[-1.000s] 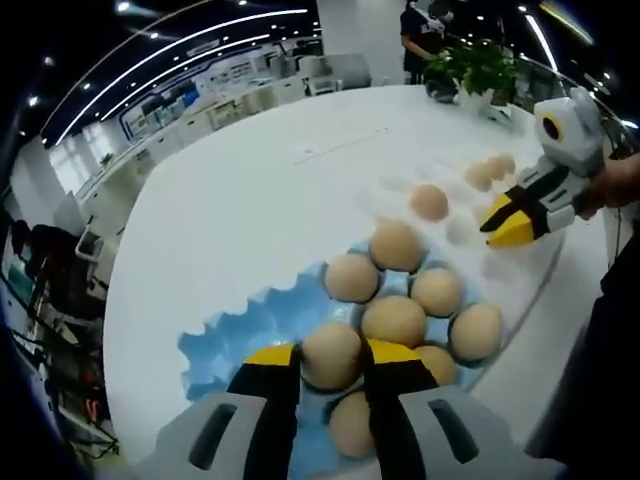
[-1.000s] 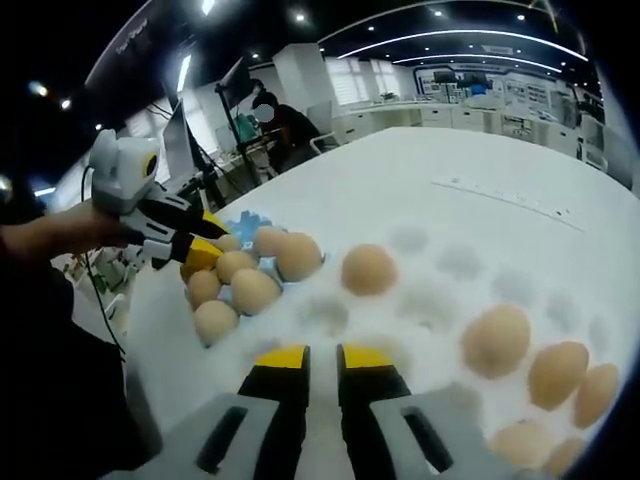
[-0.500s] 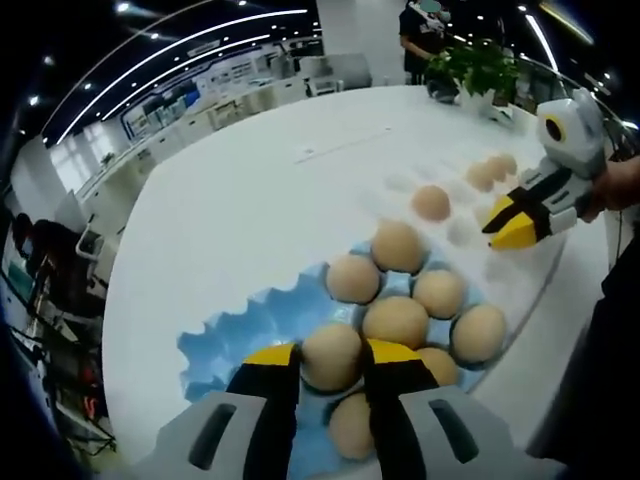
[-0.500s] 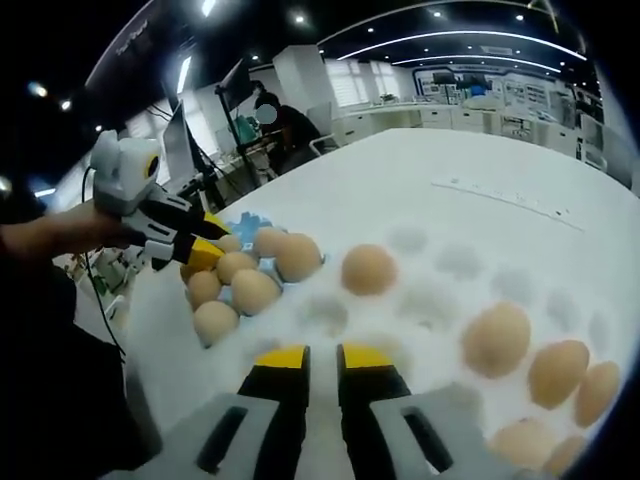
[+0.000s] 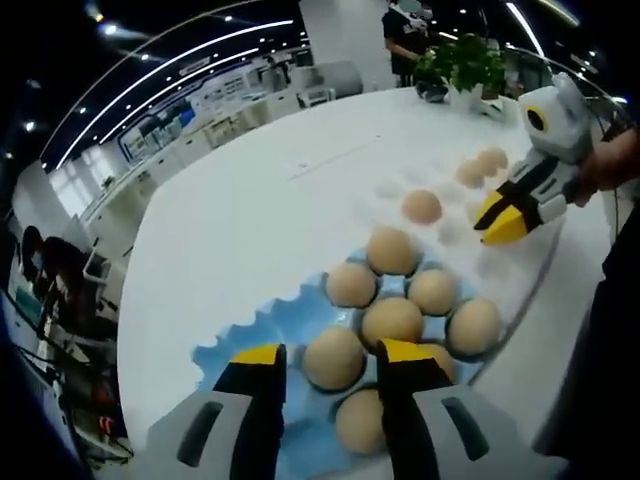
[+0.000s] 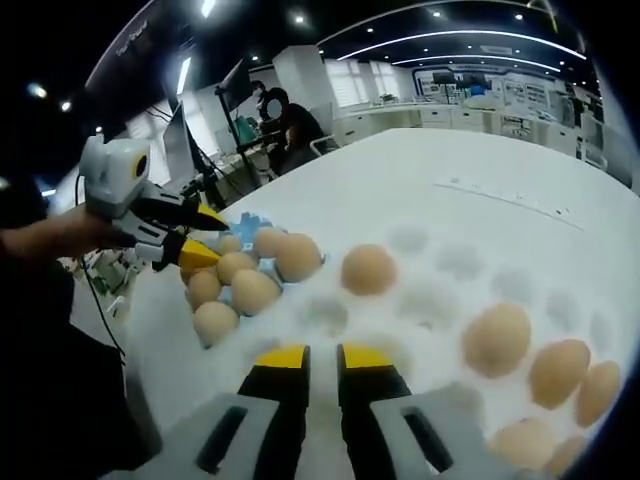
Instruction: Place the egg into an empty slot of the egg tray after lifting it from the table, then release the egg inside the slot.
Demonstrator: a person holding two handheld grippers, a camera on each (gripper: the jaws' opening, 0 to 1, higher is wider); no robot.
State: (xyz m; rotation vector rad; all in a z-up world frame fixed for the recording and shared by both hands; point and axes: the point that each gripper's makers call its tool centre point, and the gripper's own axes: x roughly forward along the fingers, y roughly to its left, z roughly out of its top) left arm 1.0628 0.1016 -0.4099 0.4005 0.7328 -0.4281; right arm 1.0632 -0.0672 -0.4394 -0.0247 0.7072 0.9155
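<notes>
A blue egg tray (image 5: 255,330) lies on the white table and holds several tan eggs. One egg (image 5: 333,362) sits in a near slot between the jaws of my left gripper (image 5: 330,352), which stands open with a gap on each side of the egg. From the right gripper view, the left gripper (image 6: 203,235) hangs open over the blue tray (image 6: 247,220). My right gripper (image 6: 323,355) is shut and empty above a white egg tray (image 6: 440,300) that holds several eggs. The right gripper (image 5: 497,222) also appears at the right of the left gripper view.
The white egg tray (image 5: 500,270) adjoins the blue one. A potted plant (image 5: 465,60) stands at the table's far edge with a person (image 5: 405,30) behind it. A ruler strip (image 6: 500,198) lies on the table. A person (image 6: 285,120) sits at desks beyond.
My left gripper's jaws have spread apart and let go of the egg, which stays in its slot of the blue tray. The right gripper has held still.
</notes>
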